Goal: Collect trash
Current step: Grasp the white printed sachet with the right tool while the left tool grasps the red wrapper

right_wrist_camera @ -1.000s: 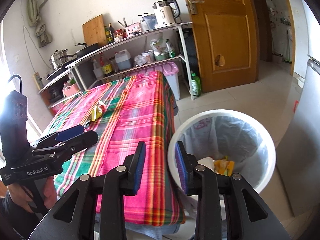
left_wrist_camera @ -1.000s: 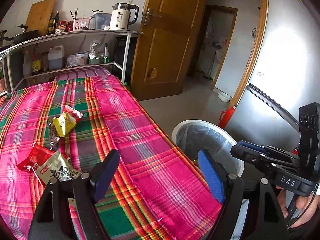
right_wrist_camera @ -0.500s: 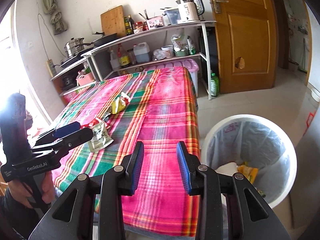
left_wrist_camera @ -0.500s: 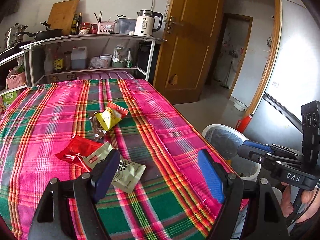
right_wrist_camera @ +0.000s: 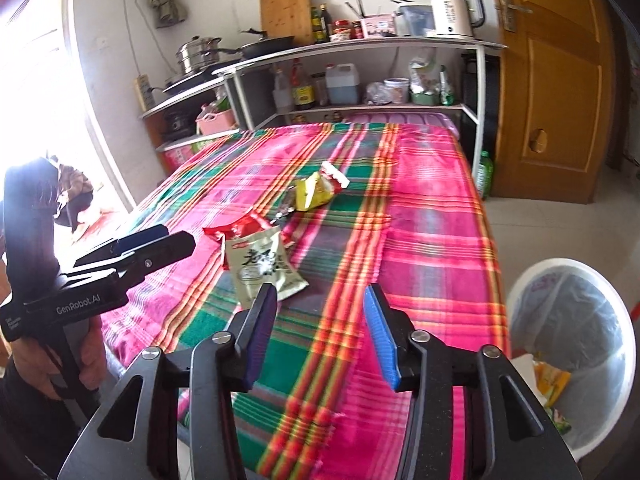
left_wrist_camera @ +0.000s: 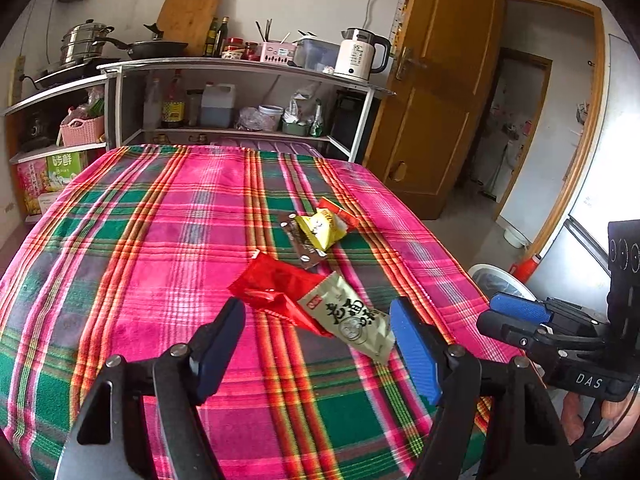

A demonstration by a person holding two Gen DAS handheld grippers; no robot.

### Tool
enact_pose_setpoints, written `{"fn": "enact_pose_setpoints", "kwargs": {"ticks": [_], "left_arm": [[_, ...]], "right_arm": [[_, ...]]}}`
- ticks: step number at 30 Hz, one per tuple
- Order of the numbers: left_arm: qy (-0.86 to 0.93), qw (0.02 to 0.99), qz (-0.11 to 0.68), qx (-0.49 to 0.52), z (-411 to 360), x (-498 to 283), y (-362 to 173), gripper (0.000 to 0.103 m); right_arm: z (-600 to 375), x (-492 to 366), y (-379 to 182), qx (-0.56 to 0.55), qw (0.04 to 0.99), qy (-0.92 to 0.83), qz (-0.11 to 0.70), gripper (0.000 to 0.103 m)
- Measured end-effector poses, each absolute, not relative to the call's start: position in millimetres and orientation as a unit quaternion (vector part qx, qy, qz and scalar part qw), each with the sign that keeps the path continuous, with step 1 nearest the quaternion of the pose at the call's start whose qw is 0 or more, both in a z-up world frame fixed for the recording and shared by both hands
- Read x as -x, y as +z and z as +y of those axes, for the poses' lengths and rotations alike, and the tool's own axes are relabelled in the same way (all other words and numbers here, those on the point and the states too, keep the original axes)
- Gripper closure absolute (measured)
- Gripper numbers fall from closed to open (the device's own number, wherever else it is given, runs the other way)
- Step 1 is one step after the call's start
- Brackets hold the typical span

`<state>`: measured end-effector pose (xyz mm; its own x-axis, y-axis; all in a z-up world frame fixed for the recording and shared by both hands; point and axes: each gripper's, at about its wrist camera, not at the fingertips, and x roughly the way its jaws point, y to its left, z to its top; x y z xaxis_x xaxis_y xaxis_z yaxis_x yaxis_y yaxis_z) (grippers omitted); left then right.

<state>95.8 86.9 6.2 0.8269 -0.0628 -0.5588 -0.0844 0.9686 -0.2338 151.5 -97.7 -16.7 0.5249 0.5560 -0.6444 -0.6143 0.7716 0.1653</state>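
Note:
Wrappers lie on the plaid tablecloth (left_wrist_camera: 160, 248): a pale green packet (left_wrist_camera: 352, 322) over a red wrapper (left_wrist_camera: 276, 286), and farther back a yellow packet (left_wrist_camera: 320, 230) on a brown wrapper (left_wrist_camera: 304, 246). My left gripper (left_wrist_camera: 318, 340) is open and empty, just short of the green packet. My right gripper (right_wrist_camera: 320, 322) is open and empty above the table's near edge; the green packet (right_wrist_camera: 262, 266), red wrapper (right_wrist_camera: 236, 230) and yellow packet (right_wrist_camera: 314, 192) lie ahead of it. The white lined bin (right_wrist_camera: 576, 312) stands on the floor at the right with trash inside.
A metal shelf unit (left_wrist_camera: 240, 68) with a kettle, pans and bottles stands behind the table. A wooden door (left_wrist_camera: 436, 92) is at the right. The bin's rim (left_wrist_camera: 496, 276) shows past the table's right edge. A fridge stands at far right.
Both grippers swung left from the bin towards the table and its wrappers. The right gripper's jaws opened wider. The left gripper stayed open.

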Motion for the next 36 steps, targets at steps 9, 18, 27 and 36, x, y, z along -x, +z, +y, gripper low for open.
{"fn": "enact_pose_setpoints", "kwargs": {"ticks": [9, 18, 27, 36], "left_arm": [[0.036, 0.943, 0.293, 0.153, 127, -83, -3, 0.027], [0.045, 0.938, 0.297, 0.171, 150, -84, -11, 0.027], [0.034, 0.933, 0.309, 0.18, 150, -96, -18, 0.027], [0.012, 0.92, 0.341, 0.193, 133, -122, -21, 0.027]], "right_arm": [[-37, -163, -35, 0.1, 0.844, 0.378, 0.367, 0.047], [-4, -183, -55, 0.151, 0.823, 0.389, 0.386, 0.046], [-11, -196, -57, 0.123, 0.821, 0.374, 0.413, 0.066], [-30, -201, -53, 0.091, 0.831, 0.359, 0.414, 0.094]]}}
